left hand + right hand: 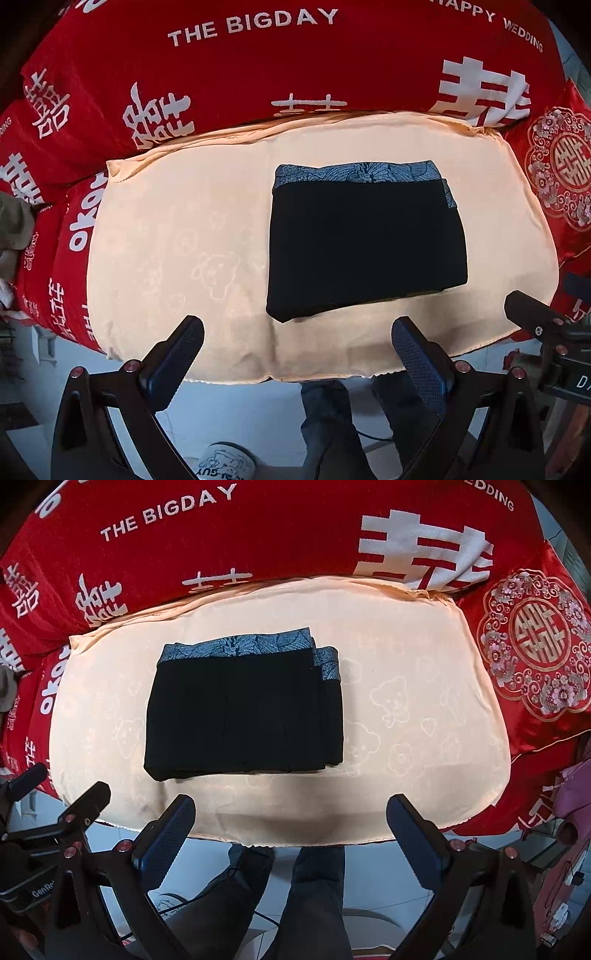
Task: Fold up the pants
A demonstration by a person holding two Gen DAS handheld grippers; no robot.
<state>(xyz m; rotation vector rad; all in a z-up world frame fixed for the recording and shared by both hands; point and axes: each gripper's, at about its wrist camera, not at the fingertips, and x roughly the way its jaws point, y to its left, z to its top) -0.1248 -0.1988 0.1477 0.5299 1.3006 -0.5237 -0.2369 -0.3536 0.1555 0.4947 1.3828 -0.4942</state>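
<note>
- Right now my left gripper (297,349) is spread wide and holds nothing, low in its frame.
- My right gripper (291,827) is just as wide and empty.
- Folded into a compact black rectangle, the pants (243,709) lie mid-frame on the peach blanket (424,720), patterned blue waistband (236,646) toward the top.
- Behind, a red quilt (258,535) fills the upper frame.
- Below, probably my legs (314,897), in dark cloth.
</note>
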